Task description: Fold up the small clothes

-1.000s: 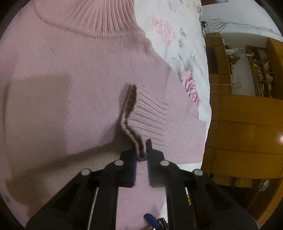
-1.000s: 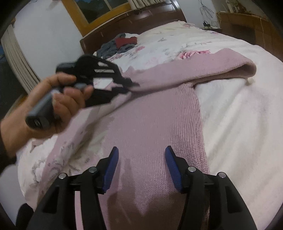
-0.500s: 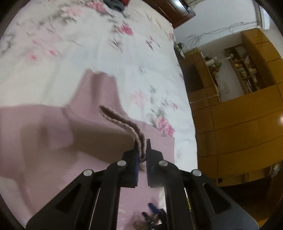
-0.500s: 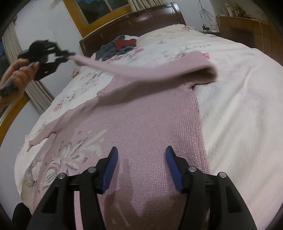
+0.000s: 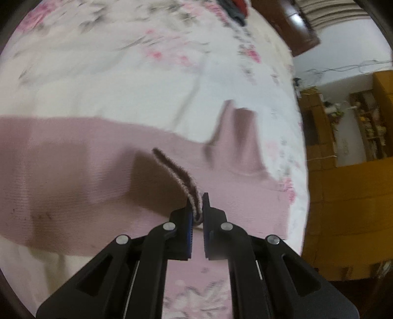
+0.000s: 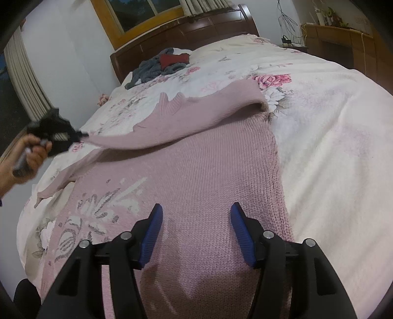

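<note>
Pink sweater [image 6: 208, 176], one; two grippers [image 6: 196, 216].

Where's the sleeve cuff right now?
Pinched in the left gripper: the sleeve cuff hangs above the pink sweater, at the far left of the right wrist view.

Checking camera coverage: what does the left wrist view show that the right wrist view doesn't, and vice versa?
Left wrist only: the ribbed cuff pinched between the left gripper fingers, seen close up, and a wooden shelf unit.

Right wrist only: the right gripper open above the sweater's body, the hand holding the left gripper, the window, and a pile of dark clothes near the headboard.

Both: the pink sweater on the floral bedspread, one sleeve lifted across it.
</note>
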A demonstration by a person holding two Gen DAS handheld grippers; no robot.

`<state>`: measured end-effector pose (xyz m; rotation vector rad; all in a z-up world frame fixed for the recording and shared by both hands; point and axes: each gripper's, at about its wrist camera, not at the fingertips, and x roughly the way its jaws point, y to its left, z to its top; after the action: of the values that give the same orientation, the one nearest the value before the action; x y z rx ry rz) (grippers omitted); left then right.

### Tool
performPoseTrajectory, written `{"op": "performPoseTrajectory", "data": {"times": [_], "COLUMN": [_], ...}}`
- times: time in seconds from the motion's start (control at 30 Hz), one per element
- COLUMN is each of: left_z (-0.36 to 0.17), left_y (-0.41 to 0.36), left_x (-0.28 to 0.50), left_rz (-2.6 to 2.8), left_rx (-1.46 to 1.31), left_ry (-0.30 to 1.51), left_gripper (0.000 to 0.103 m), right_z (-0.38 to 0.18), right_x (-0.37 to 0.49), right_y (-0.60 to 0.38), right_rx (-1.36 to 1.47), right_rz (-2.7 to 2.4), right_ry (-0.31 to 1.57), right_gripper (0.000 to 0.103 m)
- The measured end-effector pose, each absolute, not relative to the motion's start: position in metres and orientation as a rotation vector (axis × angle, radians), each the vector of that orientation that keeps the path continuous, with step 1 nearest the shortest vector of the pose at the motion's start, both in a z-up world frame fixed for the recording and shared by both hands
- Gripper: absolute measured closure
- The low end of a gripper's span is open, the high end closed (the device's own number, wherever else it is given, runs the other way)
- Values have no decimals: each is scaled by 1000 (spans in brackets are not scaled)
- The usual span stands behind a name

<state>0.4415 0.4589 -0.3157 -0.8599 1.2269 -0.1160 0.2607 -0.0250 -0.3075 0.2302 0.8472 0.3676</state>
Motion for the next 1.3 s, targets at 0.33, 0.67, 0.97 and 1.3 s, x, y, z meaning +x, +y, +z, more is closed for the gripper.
{"op": "performPoseTrajectory", "data": {"times": [0.33,0.67,0.97,1.3], "left_z": [-335,-353,-326,-273], "left_y": [466,416,512,734], "left_x": [427,444,381,201], "left_rz": [118,-57,46,403], "left_rx": [-706,-814,-885,-1107], "left_ry": [1261,1246,1159,787], "left_gripper": [86,62,54,30], "right_z": [-310,-311,-301,-275], "right_x": [262,259,252,218], "right_y": [-24,-21,-8,40], "right_rx": [230,199,148,99], "right_rz": [367,361,382,505], "right_ry": [854,848,881,894], "right_gripper": [44,41,35,31]}}
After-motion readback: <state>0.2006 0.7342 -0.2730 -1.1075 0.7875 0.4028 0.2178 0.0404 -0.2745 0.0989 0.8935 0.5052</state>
